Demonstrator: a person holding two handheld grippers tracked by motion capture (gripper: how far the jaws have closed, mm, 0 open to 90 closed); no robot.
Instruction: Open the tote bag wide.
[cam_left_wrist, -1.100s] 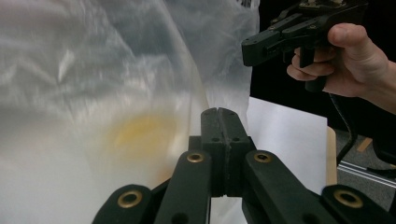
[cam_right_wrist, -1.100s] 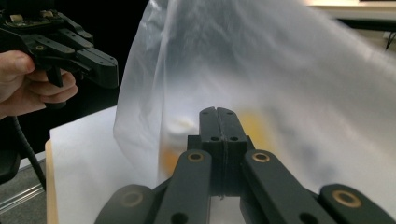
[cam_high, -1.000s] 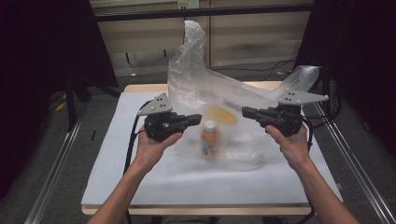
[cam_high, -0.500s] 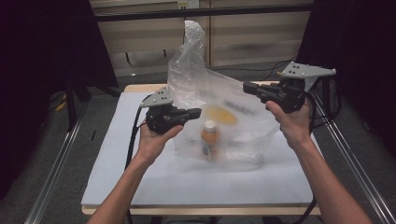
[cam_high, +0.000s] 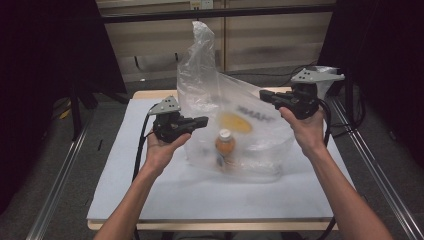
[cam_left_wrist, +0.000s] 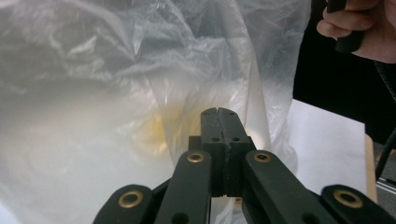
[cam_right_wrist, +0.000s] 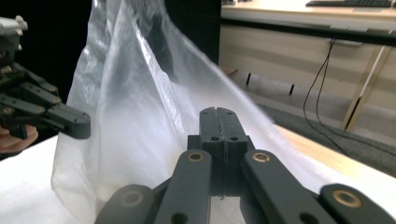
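A clear plastic bag (cam_high: 250, 142) with a yellow print stands on the white table (cam_high: 165, 200), one corner rising to a high peak. Inside it stands a bottle (cam_high: 225, 148) with orange contents and a pale cap. My left gripper (cam_high: 203, 120) is shut, its tip against the bag's left side; film (cam_left_wrist: 116, 93) lies close behind the closed left gripper (cam_left_wrist: 218, 112). My right gripper (cam_high: 263, 94) is shut at the bag's upper right edge. The sloping bag (cam_right_wrist: 140, 116) runs past the right gripper (cam_right_wrist: 218, 111). Whether either one pinches film I cannot tell.
Metal rails (cam_high: 65, 200) run along both sides of the table. Wooden cabinets (cam_high: 260, 45) and trailing cables (cam_right_wrist: 322, 74) stand beyond its far edge. The white table surface in front of the bag is bare.
My right gripper has risen, and the bag's upper right edge sits higher with it. My left gripper has drawn slightly left. The bottle has stayed where it was.
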